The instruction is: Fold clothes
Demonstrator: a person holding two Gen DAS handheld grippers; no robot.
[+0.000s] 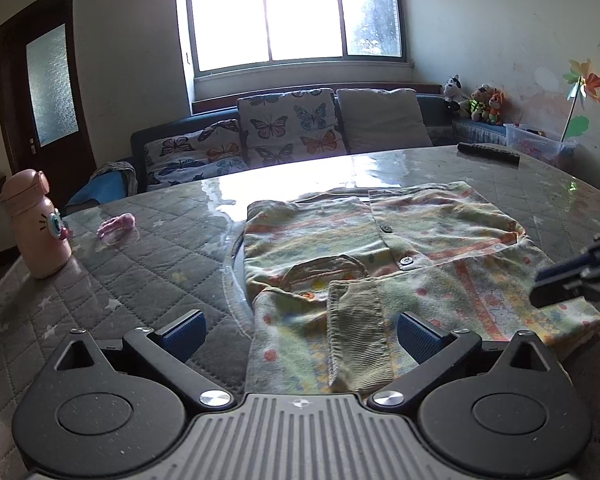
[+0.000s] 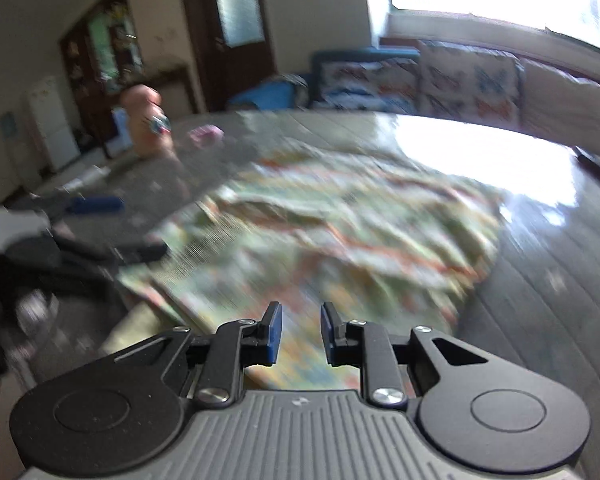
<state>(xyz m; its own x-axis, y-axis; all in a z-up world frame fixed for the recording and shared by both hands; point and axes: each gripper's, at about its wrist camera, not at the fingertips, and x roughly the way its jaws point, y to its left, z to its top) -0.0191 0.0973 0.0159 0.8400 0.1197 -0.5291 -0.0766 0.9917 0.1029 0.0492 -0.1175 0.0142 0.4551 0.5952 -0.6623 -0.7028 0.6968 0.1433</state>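
We see a small patterned shirt [image 1: 384,248] lying on the round table [image 1: 160,240], which has a grey quilted cover under a glossy clear sheet. The shirt is pale green and cream with orange-red stripes and small dots, buttoned down the front, with at least two dark buttons showing. One sleeve is folded in across the front, its ribbed olive cuff [image 1: 358,328] pointing toward the left gripper. The shirt's long axis runs roughly left to right across the left wrist view, with the hem end at the far side toward the sofa [image 1: 284,132]. It lies flat, partly folded.

The left gripper [image 1: 302,334] is spread wide, blue pads either side of the cuff, not touching the fabric as far as we can tell. The right gripper [image 2: 301,334] shows a narrow gap between its pads, nothing pinched; it hovers over the shirt's near edge, and that view is heavily blurred.

Left of the shirt on the table stand a pink bottle [image 1: 32,228] and a small pink object [image 1: 116,226]. A dark remote [image 1: 488,153] lies beyond the shirt.
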